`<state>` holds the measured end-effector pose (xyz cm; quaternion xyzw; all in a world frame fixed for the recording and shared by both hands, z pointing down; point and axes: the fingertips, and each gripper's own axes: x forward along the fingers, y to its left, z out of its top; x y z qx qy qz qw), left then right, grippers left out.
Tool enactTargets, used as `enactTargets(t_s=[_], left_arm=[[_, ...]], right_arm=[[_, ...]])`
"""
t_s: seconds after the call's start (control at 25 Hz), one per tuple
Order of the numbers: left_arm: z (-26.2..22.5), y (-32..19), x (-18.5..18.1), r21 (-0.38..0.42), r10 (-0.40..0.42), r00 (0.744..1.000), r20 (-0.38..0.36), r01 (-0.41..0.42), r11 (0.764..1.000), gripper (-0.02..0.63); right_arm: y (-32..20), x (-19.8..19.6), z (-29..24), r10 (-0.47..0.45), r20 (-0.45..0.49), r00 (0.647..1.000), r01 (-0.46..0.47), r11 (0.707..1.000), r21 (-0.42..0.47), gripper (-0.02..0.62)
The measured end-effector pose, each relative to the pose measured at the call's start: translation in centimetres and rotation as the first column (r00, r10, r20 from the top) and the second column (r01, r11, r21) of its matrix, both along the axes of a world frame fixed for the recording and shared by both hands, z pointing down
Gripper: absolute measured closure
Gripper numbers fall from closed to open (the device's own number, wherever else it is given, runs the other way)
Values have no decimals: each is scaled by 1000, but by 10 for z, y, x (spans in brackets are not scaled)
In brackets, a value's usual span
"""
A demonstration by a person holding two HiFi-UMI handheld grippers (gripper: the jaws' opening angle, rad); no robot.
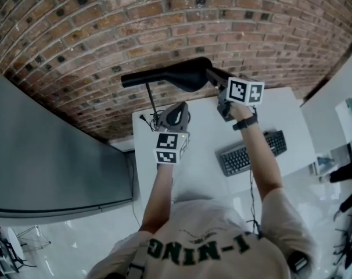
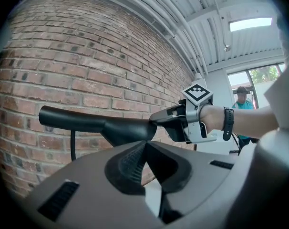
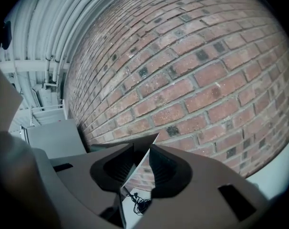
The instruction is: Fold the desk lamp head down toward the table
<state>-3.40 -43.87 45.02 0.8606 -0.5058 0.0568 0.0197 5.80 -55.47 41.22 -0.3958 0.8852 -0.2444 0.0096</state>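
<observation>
Head view: person is standing at a white table (image 1: 269, 106) set against a brick wall (image 1: 106, 28), a gripper in each hand.

Desk lamp is standing at the far left corner of the table. Its black lamp head (image 1: 176, 74) is lying roughly level, raised well above the tabletop on a thin stem (image 1: 151, 100). The narrow end is pointing left and the broad end right. A tangle of cable (image 1: 146, 120) is lying by the foot of the stem.

Right gripper (image 1: 215, 80) is reaching in from the right and clamping the broad end of the lamp head. In the left gripper view, its jaws (image 2: 159, 120) are closing over the edge of the head (image 2: 101, 125). In the right gripper view, the thin edge of the head (image 3: 143, 159) is running between the ribbed pads of the right gripper (image 3: 147, 163), with the pads pressing on it. A dark watch (image 1: 245, 122) is sitting on that wrist.

Left gripper (image 1: 171, 114) is hovering near the lamp's foot, below the head and just right of the stem (image 2: 72, 144). Its jaws (image 2: 147, 163) are standing narrowly apart. Only wall and tabletop are showing through the gap, so it is gripping nothing.

Keyboard (image 1: 251, 151) is lying on the near right part of the table, well apart from the lamp. A grey panel (image 1: 48, 150) is standing left of the table. A second person (image 2: 241, 104) is standing far off to the right.
</observation>
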Motion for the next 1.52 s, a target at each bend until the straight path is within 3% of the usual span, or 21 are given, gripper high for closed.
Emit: enactTargets(t_s=[0.92,1.52], left_arm=[[26,2,-11,-61,-32,999,9,33,998,606],[49,8,-26,-105,-56,998,12,57,993,606]], right_arm=[[5,-11,75,0,107,994,19,984,-177,491],[14,-32,121,11,240,971,58,959,-277,491]])
